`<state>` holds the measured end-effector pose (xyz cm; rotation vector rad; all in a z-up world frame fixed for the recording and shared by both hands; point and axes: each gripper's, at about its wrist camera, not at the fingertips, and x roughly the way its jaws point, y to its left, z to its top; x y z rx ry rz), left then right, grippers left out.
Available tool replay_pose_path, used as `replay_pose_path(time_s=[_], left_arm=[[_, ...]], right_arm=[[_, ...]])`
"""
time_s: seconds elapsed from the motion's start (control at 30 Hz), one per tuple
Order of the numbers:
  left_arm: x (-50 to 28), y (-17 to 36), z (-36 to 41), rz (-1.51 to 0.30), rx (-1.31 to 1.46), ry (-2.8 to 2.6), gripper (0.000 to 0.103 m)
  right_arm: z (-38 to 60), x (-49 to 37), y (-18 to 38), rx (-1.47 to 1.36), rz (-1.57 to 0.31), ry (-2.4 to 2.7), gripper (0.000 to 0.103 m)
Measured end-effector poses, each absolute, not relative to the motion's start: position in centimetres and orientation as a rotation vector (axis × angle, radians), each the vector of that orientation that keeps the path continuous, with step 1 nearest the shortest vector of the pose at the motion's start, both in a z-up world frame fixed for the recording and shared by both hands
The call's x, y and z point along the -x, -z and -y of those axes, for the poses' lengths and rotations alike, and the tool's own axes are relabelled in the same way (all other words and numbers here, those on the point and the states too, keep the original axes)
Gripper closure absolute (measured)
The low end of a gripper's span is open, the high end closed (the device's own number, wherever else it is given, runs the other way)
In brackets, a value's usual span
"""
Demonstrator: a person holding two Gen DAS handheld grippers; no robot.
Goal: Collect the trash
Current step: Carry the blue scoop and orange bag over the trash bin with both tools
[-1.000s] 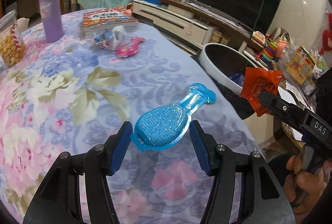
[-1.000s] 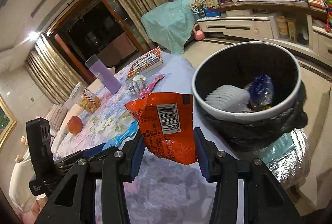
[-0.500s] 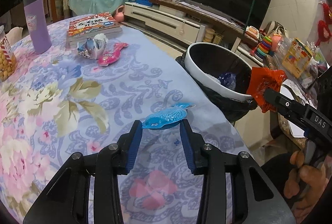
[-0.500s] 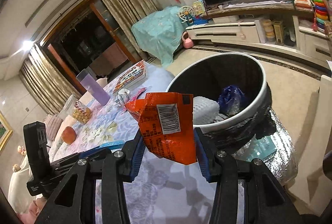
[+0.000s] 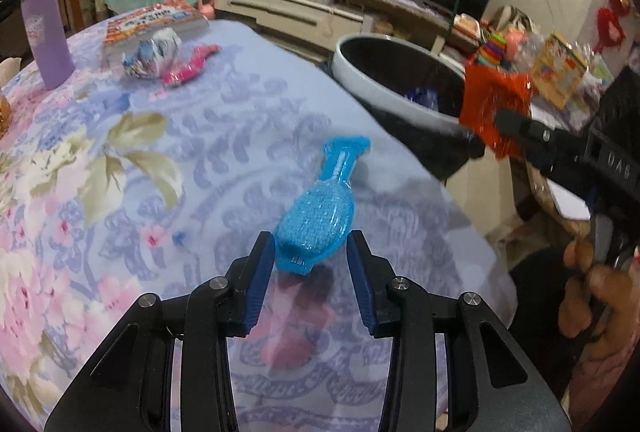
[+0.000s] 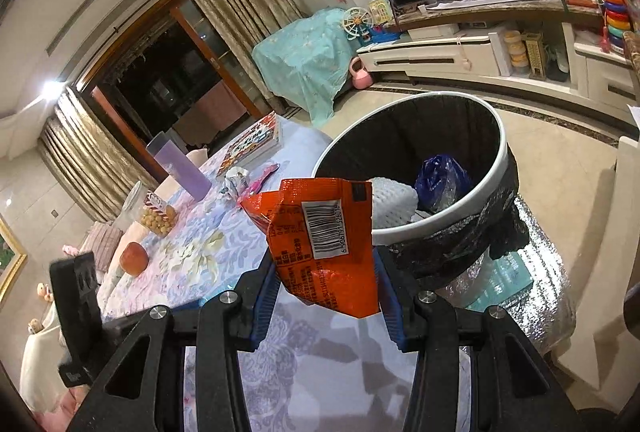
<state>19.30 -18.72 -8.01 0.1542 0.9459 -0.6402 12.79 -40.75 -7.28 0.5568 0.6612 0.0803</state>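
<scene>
**Two wrappers in the grippers beside the bin**

Floral cloth covers the table (image 5: 120,160), which stands in a lit living room with a dark television on a low white cabinet. Landmark: the lined trash bin (image 6: 496,168), standing on the floor just beside the table edge, holding a blue bag and white foam netting.

Left gripper (image 5: 311,252): jaws opening slightly, a blue fish-shaped packet (image 5: 320,208) between them. Its near end sits at the left pad; a narrow gap shows at the right pad. The packet points toward the bin and lies short of it, over the cloth.

Right gripper (image 6: 326,288): pads pinched on an orange snack wrapper (image 6: 320,232), barcode facing the camera, held upright just on the table side of the bin rim.

Farther from the bin on the table: a pink wrapper (image 5: 188,66) touching a crumpled clear wrapper (image 5: 150,52), a book (image 5: 156,20), a purple tumbler (image 5: 46,32).
</scene>
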Motion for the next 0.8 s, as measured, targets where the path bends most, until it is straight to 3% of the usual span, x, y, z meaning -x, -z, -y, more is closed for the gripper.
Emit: replay_pose_path(time_s=[0.03, 0.1, 0.13, 0.27, 0.37, 0.8], left_arm=[[-19.2, 8.1, 18.8, -0.947, -0.158, 0.643, 0.061], [-19.2, 8.2, 19.2, -0.942, -0.172, 0.646, 0.043], [-19.3, 8.2, 19.5, -0.932, -0.178, 0.645, 0.043], [-19.9, 8.6, 20.6, -0.931, -0.202, 0.666, 0.043], [-20.0, 9.3, 21.5, -0.934, -0.255, 0.659, 0.056], [-20.1, 5.9, 21.7, -0.859, -0.188, 0.679, 0.057]], right_arm=[[40.8, -12.8, 7.3, -0.559, -0.663, -0.081, 0.056], [40.6, -12.8, 7.4, -0.561, -0.667, -0.083, 0.056], [40.6, -12.7, 7.4, -0.560, -0.668, -0.084, 0.056], [40.3, -12.7, 7.3, -0.558, -0.670, -0.089, 0.056], [40.3, -12.7, 7.3, -0.559, -0.671, -0.087, 0.056], [41.7, -12.7, 7.0, -0.557, -0.659, -0.065, 0.056]])
